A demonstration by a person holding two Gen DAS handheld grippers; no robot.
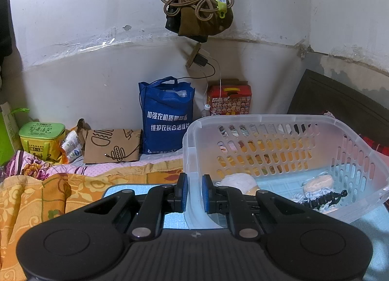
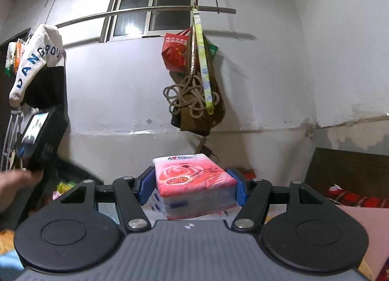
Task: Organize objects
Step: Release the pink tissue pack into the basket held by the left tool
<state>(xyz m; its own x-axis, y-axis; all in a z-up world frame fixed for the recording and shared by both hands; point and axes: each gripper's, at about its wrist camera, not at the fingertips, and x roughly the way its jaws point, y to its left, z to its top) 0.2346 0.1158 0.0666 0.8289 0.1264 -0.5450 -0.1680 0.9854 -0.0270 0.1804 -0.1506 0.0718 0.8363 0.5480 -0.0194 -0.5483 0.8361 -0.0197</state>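
A clear plastic basket (image 1: pixel 287 120) with slotted walls stands on the bed. My left gripper (image 1: pixel 194 192) is shut on its near left rim, blue pads either side of the wall. Inside lie a white and tan soft item (image 1: pixel 239 181), a small orange round item (image 1: pixel 318 181) and a black coiled object (image 1: pixel 325 199). In the right wrist view my right gripper (image 2: pixel 192 183) is shut on a stack of pink tissue packs (image 2: pixel 194 179), held up in the air in front of the wall.
An orange floral blanket (image 1: pixel 36 198) covers the bed at left. Against the wall stand a blue tote bag (image 1: pixel 167 115), a brown paper bag (image 1: pixel 111 144), a green tin (image 1: pixel 41 137) and a red box (image 1: pixel 229 98). Bags and cord (image 2: pixel 194 86) hang from a rail. A person's hand (image 2: pixel 17 183) holds the other gripper at left.
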